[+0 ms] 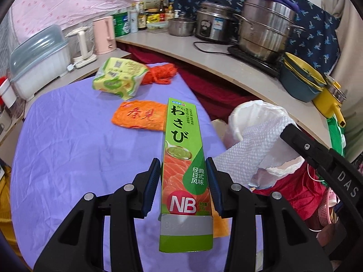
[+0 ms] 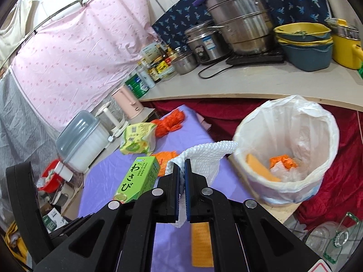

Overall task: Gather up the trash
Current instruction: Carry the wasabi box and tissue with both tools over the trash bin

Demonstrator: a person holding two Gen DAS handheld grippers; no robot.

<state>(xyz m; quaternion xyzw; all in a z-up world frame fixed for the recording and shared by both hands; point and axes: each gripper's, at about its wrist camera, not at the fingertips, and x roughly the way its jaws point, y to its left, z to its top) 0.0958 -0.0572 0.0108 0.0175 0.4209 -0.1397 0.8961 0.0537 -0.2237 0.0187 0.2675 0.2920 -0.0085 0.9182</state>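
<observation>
One wasabi box [image 1: 185, 158], two orange wrappers [image 1: 140, 115], one lined bin [image 2: 288, 149], two kettles [image 1: 103, 35]

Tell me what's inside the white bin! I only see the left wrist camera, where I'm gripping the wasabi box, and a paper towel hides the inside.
Observer: The bin already holds a crumpled orange wrapper and a flat orange card.
Operator: Is the other gripper really pinching the towel?
Observer: Yes, the right gripper is shut on the paper towel.
Operator: Is the towel over the bin?
Observer: Only its far corner reaches the rim; most of it hangs over the purple cloth.
</observation>
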